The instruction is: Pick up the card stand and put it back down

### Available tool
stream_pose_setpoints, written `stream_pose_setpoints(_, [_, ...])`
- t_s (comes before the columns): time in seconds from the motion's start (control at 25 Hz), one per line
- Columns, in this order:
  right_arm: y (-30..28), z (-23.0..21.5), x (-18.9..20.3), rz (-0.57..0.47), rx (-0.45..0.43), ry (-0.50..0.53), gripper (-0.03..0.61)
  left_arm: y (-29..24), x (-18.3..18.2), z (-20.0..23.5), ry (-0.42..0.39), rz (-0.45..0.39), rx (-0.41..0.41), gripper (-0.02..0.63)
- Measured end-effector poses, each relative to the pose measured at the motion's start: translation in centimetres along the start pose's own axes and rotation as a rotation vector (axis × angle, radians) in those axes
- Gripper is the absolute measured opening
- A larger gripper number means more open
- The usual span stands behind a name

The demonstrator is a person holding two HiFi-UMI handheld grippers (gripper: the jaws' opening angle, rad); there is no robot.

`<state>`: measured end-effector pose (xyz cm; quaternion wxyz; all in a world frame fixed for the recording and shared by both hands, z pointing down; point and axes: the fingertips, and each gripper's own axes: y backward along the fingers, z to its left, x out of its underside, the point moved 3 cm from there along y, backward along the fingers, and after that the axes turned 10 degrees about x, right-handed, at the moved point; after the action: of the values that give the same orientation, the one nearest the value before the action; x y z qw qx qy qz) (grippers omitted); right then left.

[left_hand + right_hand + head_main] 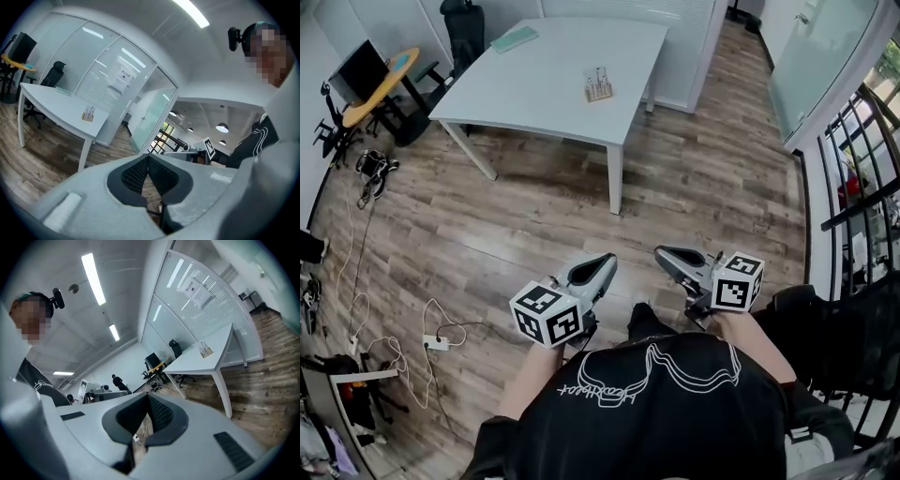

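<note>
One white rectangular worktop [534, 94] on slim white legs is seen across a wide, open stretch of wood-plank floor [534, 216]. The single card stand [598, 84], a small rack of upright cards, is set right of the worktop's middle, clear of every edge. One flat teal item [516, 38] is laid at the far left edge. Two grey grippers are held low, well apart from the worktop. The ribbed black fingers [136, 174] of the left gripper [605, 263] and the right gripper [666, 253] are clenched on nothing. One white power strip [437, 343] is laid at the floor's left.
</note>
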<state>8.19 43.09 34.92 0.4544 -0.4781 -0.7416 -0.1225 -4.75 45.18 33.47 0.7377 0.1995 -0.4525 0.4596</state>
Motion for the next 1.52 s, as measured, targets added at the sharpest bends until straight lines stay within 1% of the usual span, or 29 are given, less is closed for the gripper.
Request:
stream_pose_setpoints(0.12, [-0.5,-2.8,-1.0,-0.025,-0.017,-0.048,0.005,-2.5,-0.2,1.7,0.034,0.001,0.009,0.014])
stream_pose_setpoints(0.24, [-1.6,-5.3,-2.0,-0.044,-0.044,-0.055,0.005,-5.0,-1.1,3.5,0.054,0.006,0.009,0.014])
stream_pose_setpoints(0.36, [-2.0,-8.2,-3.2,-0.019,-0.041,-0.013,0.005,-7.8,-2.4,5.3,0.046,0.011,-0.003,0.014])
stream_pose_setpoints(0.44, [-2.1,-10.4,-4.6,-0.002,-0.03,0.055,0.005,-9.5,-3.5,6.9,0.039,0.002,-0.017,0.014])
stream_pose_setpoints(0.52, [-2.4,-12.7,-6.1,0.005,-0.022,0.11,0.005,-11.0,-4.2,8.7,0.047,-0.002,-0.05,0.014])
stream_pose_setpoints(0.64, [-2.7,-15.6,-8.5,-0.005,-0.042,0.103,0.005,-13.2,-5.5,10.9,0.091,0.007,-0.128,0.014])
stream_pose_setpoints(0.72, [-2.9,-16.5,-10.2,-0.015,-0.056,0.107,0.005,-14.2,-7.1,11.4,0.11,-0.006,-0.148,0.014])
stream_pose_setpoints(0.8, [-3.5,-16.9,-11.6,-0.009,-0.056,0.144,0.005,-14.6,-8.3,11.5,0.111,-0.017,-0.143,0.015])
stream_pose_setpoints(0.96, [-5.1,-16.3,-13.2,0.007,-0.074,0.19,0.005,-14.9,-8.4,11.4,0.118,-0.013,-0.116,0.015])
stream_pose_setpoints(1.04, [-5.9,-16.2,-13.5,0.011,-0.091,0.2,0.005,-15.1,-8.4,11.8,0.139,-0.034,-0.088,0.015])
stream_pose_setpoints(1.16, [-7.5,-17.1,-13.4,0.053,-0.081,0.198,0.005,-14.7,-8.8,13.3,0.177,-0.066,-0.072,0.015])
stream_pose_setpoints(1.24, [-8.7,-17.8,-13.7,0.071,-0.076,0.172,0.005,-14.5,-9.5,14.7,0.165,-0.067,-0.083,0.015])
stream_pose_setpoints(1.32, [-10.0,-18.3,-14.5,0.067,-0.082,0.14,0.005,-14.5,-10.2,16.1,0.123,-0.058,-0.099,0.015])
stream_pose_setpoints(1.4, [-11.3,-18.9,-15.5,0.057,-0.083,0.131,0.005,-14.7,-11.0,17.7,0.093,-0.052,-0.106,0.015])
stream_pose_setpoints(1.52, [-13.5,-20.5,-17.2,0.06,-0.063,0.135,0.005,-15.8,-12.5,20.7,0.092,-0.053,-0.098,0.015])
